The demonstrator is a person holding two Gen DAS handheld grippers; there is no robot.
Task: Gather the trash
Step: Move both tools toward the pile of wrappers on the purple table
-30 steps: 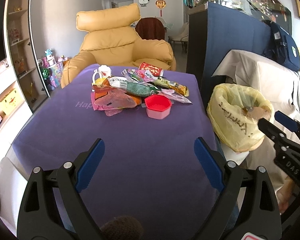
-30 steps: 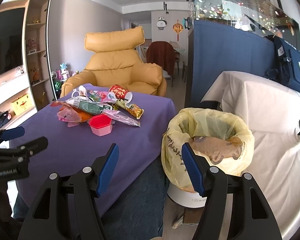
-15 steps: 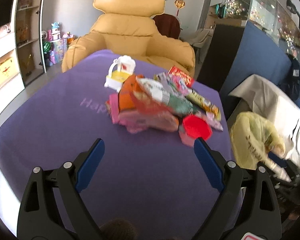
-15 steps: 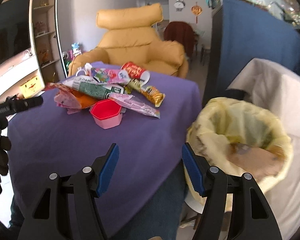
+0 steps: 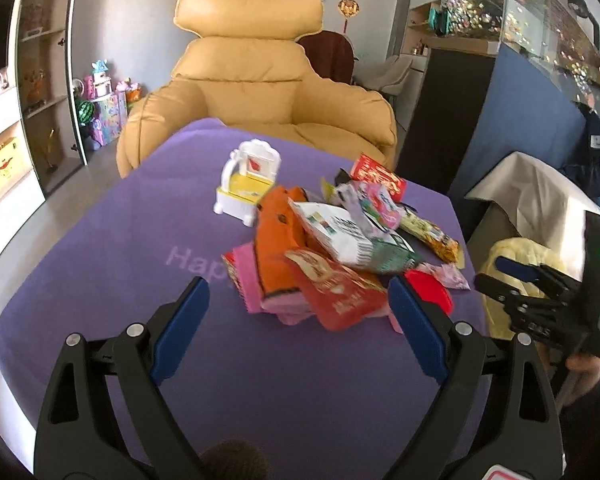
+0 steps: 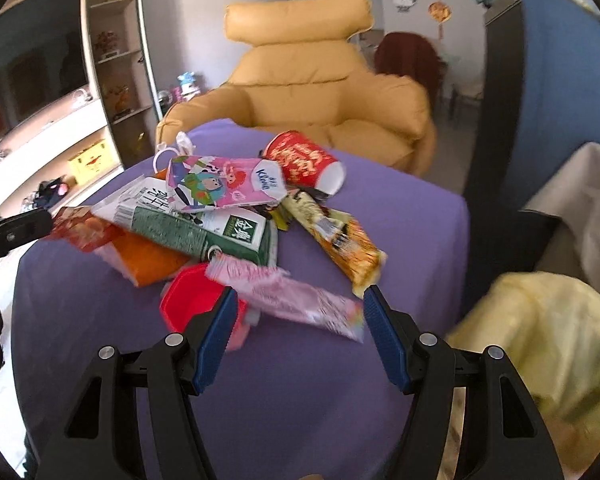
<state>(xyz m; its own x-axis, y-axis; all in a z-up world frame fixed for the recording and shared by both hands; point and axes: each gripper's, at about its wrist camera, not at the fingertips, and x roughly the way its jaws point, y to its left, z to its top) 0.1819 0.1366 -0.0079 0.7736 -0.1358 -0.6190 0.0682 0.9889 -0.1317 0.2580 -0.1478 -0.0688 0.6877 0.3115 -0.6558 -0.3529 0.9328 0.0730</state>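
Both claws have closed in on the trash pile [image 6: 220, 216]; I'm straddling the pink wrapper [image 6: 296, 300] with my right claw [image 6: 296, 320], jaws apart and empty like the left claw's [image 5: 296, 320].

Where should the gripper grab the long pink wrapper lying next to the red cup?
Probably its near free end. The pink wrapper lies flat, its far end resting on the red hexagonal cup, its near end reaching toward the open right gripper. Come in low from the near side and pinch across its thin width.

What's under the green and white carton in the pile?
The green and white carton lies on an orange wrapper, its corner over the red tub. What lies beneath its middle is covered.
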